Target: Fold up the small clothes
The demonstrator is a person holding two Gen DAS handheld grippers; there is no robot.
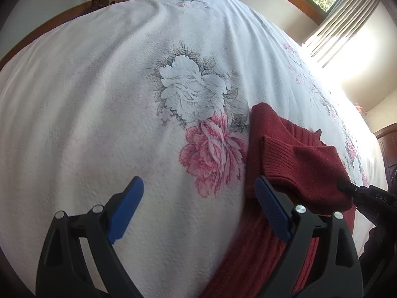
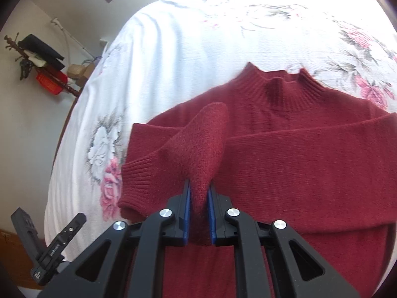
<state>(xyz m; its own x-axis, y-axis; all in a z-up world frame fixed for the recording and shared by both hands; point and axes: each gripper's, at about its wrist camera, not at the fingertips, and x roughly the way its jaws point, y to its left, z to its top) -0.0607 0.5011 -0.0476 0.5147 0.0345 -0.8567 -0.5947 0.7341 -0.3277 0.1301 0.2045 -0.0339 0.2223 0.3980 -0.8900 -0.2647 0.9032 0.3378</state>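
Observation:
A dark red knit sweater (image 2: 297,164) lies front up on the bed, its ribbed collar (image 2: 282,92) pointing away and both sleeves crossed over the chest. My right gripper (image 2: 199,185) is shut on a raised fold of the sleeve (image 2: 206,136), near the ribbed cuff (image 2: 139,173). My left gripper (image 1: 198,208) is open over the bedspread beside the sweater's edge (image 1: 270,129). Its right finger (image 1: 270,208) rests over the red knit and nothing lies between the pads.
The white bedspread (image 1: 99,104) with grey and pink flower prints covers the whole bed. A wooden headboard (image 1: 49,27) and cluttered shelf lie beyond. A coat stand (image 2: 42,59) stands by the wall. A bright window with blinds (image 1: 347,19) is at the right.

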